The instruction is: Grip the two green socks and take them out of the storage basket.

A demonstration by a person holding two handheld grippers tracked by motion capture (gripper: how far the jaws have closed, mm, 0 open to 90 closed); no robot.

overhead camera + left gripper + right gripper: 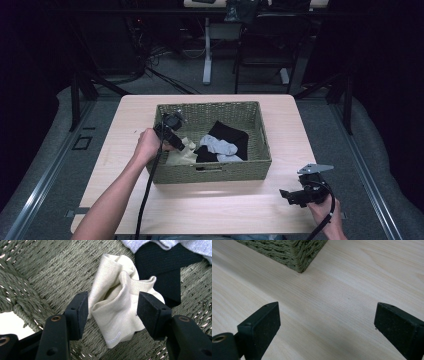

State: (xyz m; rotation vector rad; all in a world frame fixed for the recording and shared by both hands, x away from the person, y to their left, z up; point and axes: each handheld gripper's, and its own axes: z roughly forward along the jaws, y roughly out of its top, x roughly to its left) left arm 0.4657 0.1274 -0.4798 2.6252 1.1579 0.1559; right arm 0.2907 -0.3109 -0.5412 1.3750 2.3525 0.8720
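Inside basket | cream cloth between spread left tongs | right tongs spread over table

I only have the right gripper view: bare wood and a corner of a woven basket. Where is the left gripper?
Observer: The left gripper is inside the basket, at its left end.
Operator: Holding anything?
Observer: No. Its jaws are open on either side of a crumpled cream sock, not closed on it.
Operator: What else is in the basket?
Observer: A black garment and light grey socks, right of the cream sock.
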